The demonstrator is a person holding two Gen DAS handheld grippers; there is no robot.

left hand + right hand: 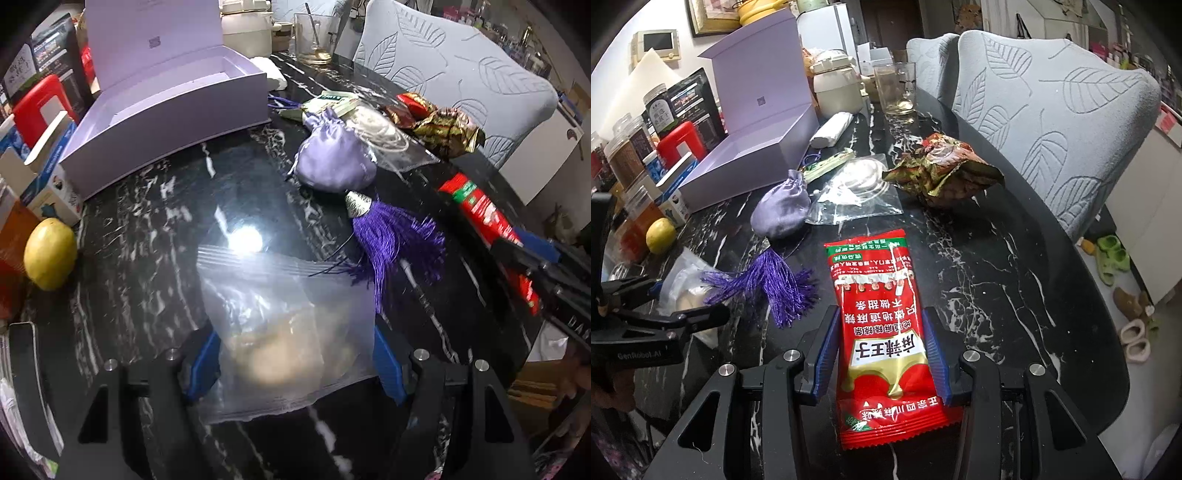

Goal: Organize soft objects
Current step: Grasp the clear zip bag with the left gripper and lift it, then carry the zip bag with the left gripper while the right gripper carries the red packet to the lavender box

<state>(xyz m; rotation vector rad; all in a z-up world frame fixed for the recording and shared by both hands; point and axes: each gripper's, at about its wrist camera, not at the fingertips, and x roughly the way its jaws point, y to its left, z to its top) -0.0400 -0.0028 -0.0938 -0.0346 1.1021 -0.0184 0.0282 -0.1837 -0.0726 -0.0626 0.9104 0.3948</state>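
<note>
Left wrist view: the left tool (295, 365) grips a clear bag (284, 332), pads pressed on its sides. The open box (166, 122) lies at eleven o'clock across the desk (147, 221), the pouch (334, 162) at one.

Right wrist view: the right tool (882, 354) clamps a red packet (882, 332), long axis toward twelve. The box (750, 158) sits at ten o'clock, nearer the left tool.

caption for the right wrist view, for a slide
Right gripper shut on red packet on black table.
</note>
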